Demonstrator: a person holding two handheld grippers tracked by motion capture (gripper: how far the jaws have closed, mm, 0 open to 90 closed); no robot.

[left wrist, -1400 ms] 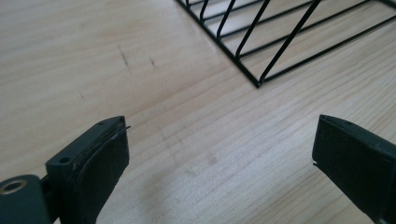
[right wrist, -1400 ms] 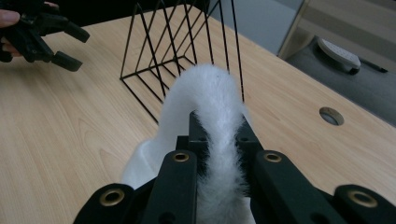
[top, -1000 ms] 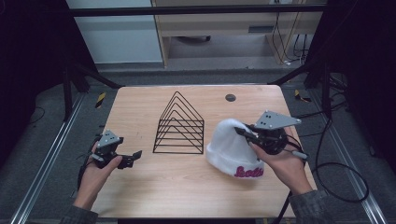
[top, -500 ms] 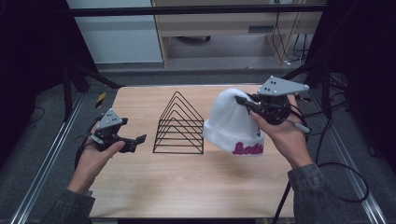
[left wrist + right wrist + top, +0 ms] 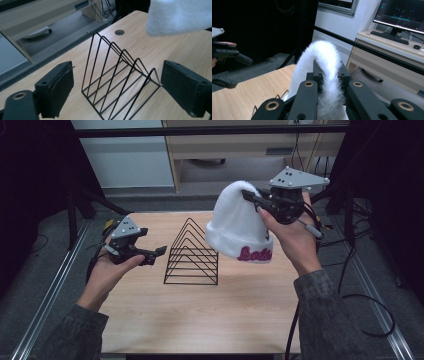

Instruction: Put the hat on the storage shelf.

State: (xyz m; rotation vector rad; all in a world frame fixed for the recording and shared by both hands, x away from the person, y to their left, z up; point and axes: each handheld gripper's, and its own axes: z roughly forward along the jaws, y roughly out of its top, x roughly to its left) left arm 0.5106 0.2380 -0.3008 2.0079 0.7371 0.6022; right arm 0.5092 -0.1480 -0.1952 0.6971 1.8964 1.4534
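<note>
Pinching the crown of the white beanie (image 5: 239, 222), the right gripper (image 5: 252, 198) holds it in the upper centre of the high view, hanging above and right of the wire rack (image 5: 192, 254); the left gripper (image 5: 159, 252), jaws spread, faces that rack from frame left.

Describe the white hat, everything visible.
The white hat is a fuzzy, fleece-like beanie with a rounded crown and a folded cuff carrying pink lettering, partly cut off by the hand. It hangs cuff-down in the air, above the table and just right of the black wire rack, not touching either. The right tool is shut on a fold of its crown; in the right gripper view the fabric bulges up between the jaws.
</note>
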